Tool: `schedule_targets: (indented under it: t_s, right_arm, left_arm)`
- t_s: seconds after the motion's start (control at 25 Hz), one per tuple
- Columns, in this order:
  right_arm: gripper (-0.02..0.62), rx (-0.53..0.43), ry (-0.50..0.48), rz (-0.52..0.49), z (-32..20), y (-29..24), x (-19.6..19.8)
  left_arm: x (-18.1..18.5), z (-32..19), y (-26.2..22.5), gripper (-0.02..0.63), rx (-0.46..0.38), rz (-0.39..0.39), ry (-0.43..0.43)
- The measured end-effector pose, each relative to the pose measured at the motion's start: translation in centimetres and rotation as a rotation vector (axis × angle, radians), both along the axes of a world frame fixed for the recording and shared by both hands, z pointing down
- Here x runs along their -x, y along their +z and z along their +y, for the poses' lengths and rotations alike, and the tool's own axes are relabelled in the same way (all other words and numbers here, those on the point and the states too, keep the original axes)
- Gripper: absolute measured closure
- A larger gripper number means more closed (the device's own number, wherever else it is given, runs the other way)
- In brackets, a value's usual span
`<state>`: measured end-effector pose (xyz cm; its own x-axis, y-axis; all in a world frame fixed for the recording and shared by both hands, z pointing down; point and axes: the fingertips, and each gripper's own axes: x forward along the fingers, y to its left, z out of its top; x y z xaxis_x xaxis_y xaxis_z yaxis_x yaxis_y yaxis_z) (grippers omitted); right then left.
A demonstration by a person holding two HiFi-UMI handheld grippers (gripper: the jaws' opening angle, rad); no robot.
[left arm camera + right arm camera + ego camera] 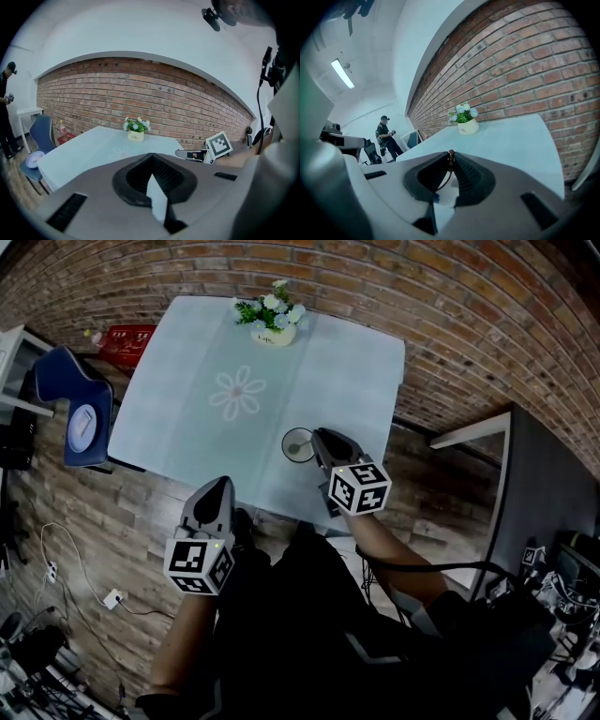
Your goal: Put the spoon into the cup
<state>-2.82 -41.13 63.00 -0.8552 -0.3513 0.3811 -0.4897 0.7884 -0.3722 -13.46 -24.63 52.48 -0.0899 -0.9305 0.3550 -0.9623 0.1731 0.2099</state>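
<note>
The cup [298, 444], a small round glass one, stands near the front edge of the pale blue table [187, 418]. My right gripper [320, 436] hovers at the cup's right rim. In the right gripper view its jaws [450, 155] are shut on the thin brown handle of the spoon [450, 159], which hangs down behind the pads; the bowl end and the cup are hidden there. My left gripper [223, 483] is held off the table's front edge, left of the cup. Its jaws [152, 156] meet at the tips with nothing between them.
A white pot of flowers [272, 320] stands at the table's far edge, with a brick wall behind. A blue chair [75, 409] and a red crate [127, 338] are at the table's left, a dark desk [544, 484] at the right. A person [388, 136] stands far off.
</note>
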Motion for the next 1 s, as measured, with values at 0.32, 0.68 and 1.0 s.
schedule_targets:
  t_s: [0.32,0.68,1.0]
  right_arm:
    - [0.470,-0.055,0.023,0.060,-0.2,-0.6,0.0]
    - [0.468,-0.140,0.150,0.066,-0.7,-4.9,-0.6]
    - [0.528,-0.202,0.277,0.027,-0.5,-10.1,-1.7]
  left_arm:
    - [1.1,-0.6,-0.4,0.596,-0.011,0.015,0.044]
    - [2.7,-2.6,-2.9,0.595,-0.070,0.000,0.189]
    - [3.3,-4.4,-5.7,0.596,-0.131,-0.008,0.341]
